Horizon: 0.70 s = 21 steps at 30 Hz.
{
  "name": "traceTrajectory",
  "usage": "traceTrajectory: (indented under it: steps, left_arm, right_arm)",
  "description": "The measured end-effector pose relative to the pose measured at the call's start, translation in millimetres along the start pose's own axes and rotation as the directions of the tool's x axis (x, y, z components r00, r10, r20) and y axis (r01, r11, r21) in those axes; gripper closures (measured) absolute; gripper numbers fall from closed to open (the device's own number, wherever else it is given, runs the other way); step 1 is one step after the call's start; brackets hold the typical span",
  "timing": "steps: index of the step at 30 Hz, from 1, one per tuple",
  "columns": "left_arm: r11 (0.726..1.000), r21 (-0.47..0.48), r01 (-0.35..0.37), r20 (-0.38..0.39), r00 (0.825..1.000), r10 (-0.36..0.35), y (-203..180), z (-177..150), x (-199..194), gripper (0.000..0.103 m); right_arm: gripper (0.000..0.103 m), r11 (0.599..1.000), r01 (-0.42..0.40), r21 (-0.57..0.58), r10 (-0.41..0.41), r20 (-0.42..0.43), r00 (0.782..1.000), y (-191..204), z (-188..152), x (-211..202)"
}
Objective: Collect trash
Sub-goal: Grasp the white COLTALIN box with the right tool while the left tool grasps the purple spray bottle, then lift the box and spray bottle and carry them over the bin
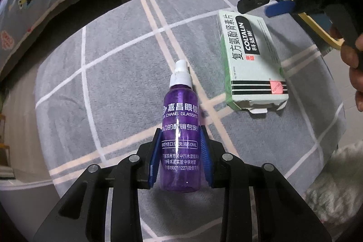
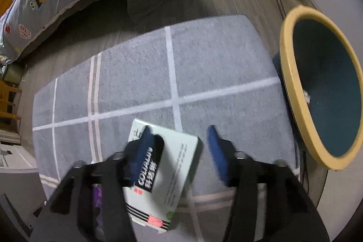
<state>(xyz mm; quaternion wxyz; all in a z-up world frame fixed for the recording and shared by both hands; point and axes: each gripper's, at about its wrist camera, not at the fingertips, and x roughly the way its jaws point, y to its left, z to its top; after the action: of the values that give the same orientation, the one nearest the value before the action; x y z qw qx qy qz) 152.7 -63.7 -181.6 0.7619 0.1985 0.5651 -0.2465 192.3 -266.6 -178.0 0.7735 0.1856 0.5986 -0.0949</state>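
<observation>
The purple bottle (image 1: 180, 128) lies on the grey mat (image 1: 118, 74), pinched by the left gripper (image 1: 180, 155) for lifting, while the right gripper (image 2: 179, 151), fingers apart, straddles the box (image 2: 168, 165) near the bin (image 2: 295, 92), not gripping.

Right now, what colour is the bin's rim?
Pale yellow rim, dark teal inside; right wrist view shows it best.

We hold the left claw (image 1: 180, 151) pointing steeply down, its blue pads (image 1: 154, 160) pressed on both sides of the purple spray bottle (image 1: 180, 128). Beyond the bottle and to its right, we hold the right claw (image 2: 181, 151) angled down, jaws parted, not gripping. Our fingers (image 1: 354, 69) wrap its handle.
</observation>
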Motion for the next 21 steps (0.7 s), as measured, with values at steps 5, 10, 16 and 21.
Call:
traceTrajectory:
  steps: [5,10,16,21]
  left_arm:
    - [0.999,-0.047,-0.002,0.004,1.0,0.002,1,2,2,0.07]
    - [0.999,-0.04,-0.004,0.012,1.0,0.004,7,-5,-1,0.07]
    - [0.999,-0.05,-0.001,0.013,1.0,0.001,13,-10,1,0.07]
    - [0.998,-0.067,0.003,0.038,0.999,-0.001,14,-7,-7,0.07]
  right_arm:
    - [0.01,0.999,-0.021,0.045,0.021,-0.015,1.0,4,-12,-4]
    - [0.008,1.0,-0.016,0.022,0.017,-0.055,0.998,25,-20,12]
    - [0.02,0.994,0.072,-0.081,-0.078,-0.066,0.995,49,-23,27]
    - [0.026,0.997,0.057,-0.054,-0.059,-0.038,0.998,39,-19,14]
